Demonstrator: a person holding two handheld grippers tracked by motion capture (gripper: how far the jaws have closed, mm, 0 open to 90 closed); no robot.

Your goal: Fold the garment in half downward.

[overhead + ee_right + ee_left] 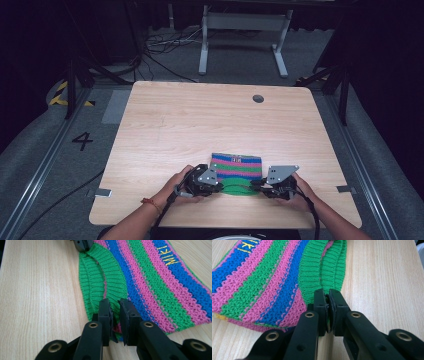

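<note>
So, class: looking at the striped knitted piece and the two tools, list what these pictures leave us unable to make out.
- High view: lettering on the striped knitted green, pink and blue garment is too small to read.
- Left gripper view: the yellow lettering is cut off by the top edge.
- Left gripper view: how much green ribbed edge the left tool pinches is hidden by its jaws.
- Right gripper view: the garment's near corner is hidden behind the right tool.
</note>
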